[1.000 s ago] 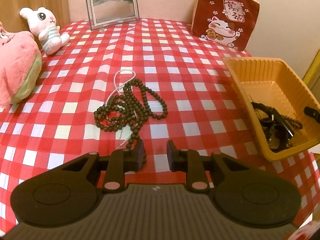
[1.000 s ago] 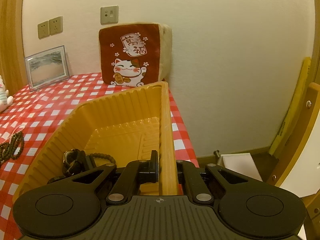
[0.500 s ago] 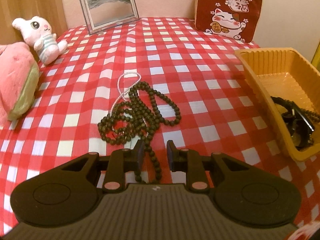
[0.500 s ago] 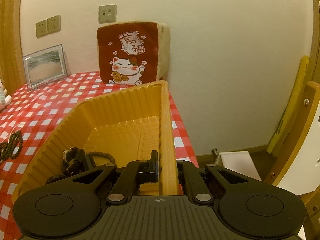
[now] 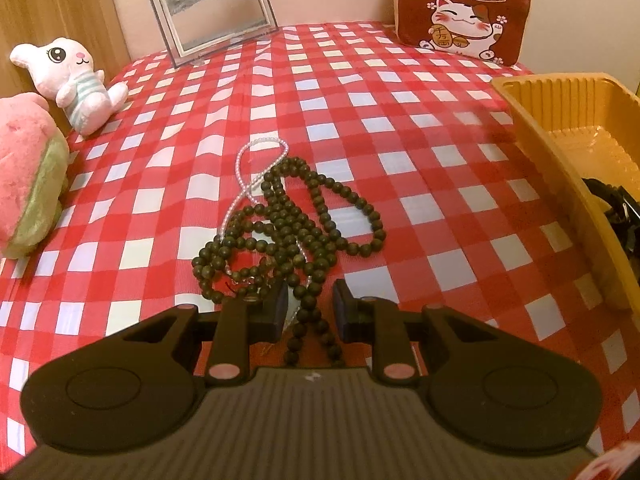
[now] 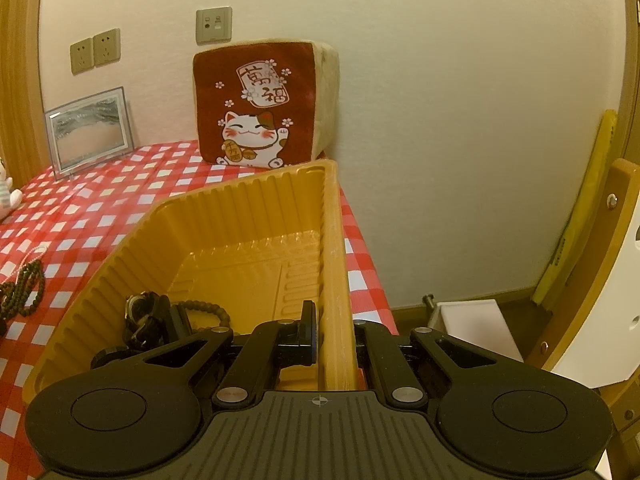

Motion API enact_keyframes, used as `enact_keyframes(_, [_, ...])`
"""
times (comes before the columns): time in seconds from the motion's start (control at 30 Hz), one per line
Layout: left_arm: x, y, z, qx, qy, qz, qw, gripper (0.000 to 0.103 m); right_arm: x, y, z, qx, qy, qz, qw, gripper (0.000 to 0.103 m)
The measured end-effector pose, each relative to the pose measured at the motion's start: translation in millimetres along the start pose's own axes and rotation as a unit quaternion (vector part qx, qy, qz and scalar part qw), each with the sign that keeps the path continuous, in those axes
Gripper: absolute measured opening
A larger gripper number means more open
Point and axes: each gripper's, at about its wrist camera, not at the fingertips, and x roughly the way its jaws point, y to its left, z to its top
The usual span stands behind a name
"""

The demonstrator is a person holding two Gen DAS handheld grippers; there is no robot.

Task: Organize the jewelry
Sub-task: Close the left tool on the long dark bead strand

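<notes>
A glossy red-and-white checked cloth [image 5: 400, 184] covers the table, wrinkled a little toward the back. At three o'clock from the cloth's middle sits a ribbed yellow plastic tray [image 6: 256, 216], thin-walled and flexible-looking, its right wall close to the table's edge, beyond which the floor drops away. A square plush cushion [image 6: 256, 108] with a lucky cat stands at one o'clock against the wall, a glass picture frame [image 5: 212, 12] at eleven, and two soft toys, a pink one [image 5: 24, 176] and a white rabbit [image 5: 68, 80], at nine. The cloth between them lies open.

The right gripper [image 6: 334, 332] is clamped on the tray's right wall, one finger inside, one outside. In the tray's near left corner lies a dark tangle of jewellery [image 6: 148, 316] with a small bead bracelet [image 6: 208, 312].

The long dark bead necklace [image 5: 288, 232], round matte beads in loose loops, lies heaped mid-cloth, tangled with a thin strand of pearls [image 5: 244, 176]. The left gripper [image 5: 308, 312] hangs over its near end, fingers spread slightly, two bead strands running between them untouched.
</notes>
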Motion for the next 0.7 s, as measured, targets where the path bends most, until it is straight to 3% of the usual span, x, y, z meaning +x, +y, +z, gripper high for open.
enact_keyframes(0.1, [1,2,1,-0.006,0.002,-0.013,0.9999,0.010,0,-1,-1,0.000,0.000,0.000,1.000,0.005])
enact_keyframes(0.37, [-9,4,4,-0.003,0.000,-0.016,0.9999,0.006,0,-1,-2,0.000,0.000,0.002,1.000,0.005])
enact_keyframes(0.7, [-69,29,41,-0.031,-0.077,-0.027,0.9961,0.006,-3,0,-2,-0.001,-0.004,0.007,1.000,0.005])
